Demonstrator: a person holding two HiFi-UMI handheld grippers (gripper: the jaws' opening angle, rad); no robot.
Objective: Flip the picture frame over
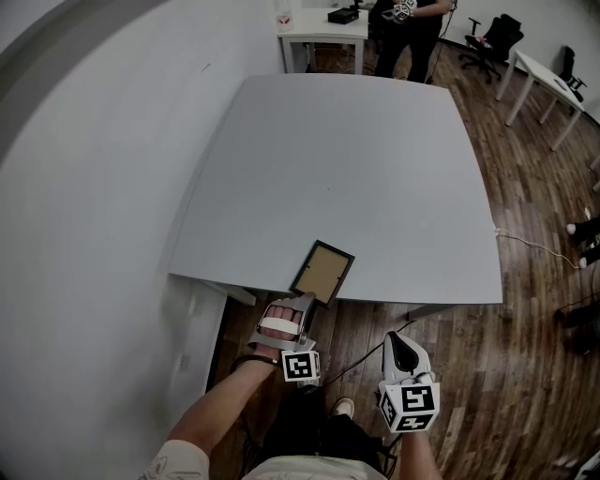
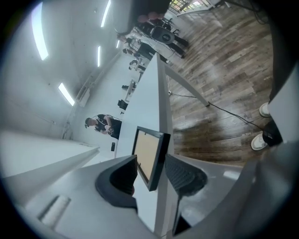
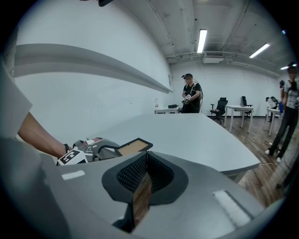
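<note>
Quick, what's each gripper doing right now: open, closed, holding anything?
Left gripper: closed on the picture frame, at its near corner.
Right gripper: closed, holding nothing.

A large grey table [image 1: 375, 169] stands on a dark wood floor [image 1: 534, 309], its left side close to a pale wall [image 1: 84, 187]. Beyond its far end a person in dark clothes [image 1: 412, 37] stands beside a small white table [image 1: 319, 28] with a dark box [image 1: 343, 15] on it. Black office chairs [image 1: 497, 37] and white desks [image 1: 548, 84] stand to the right. A white cable [image 1: 539, 246] trails across the floor from the table's right edge. Strip lights [image 3: 202, 39] run along the ceiling.
</note>
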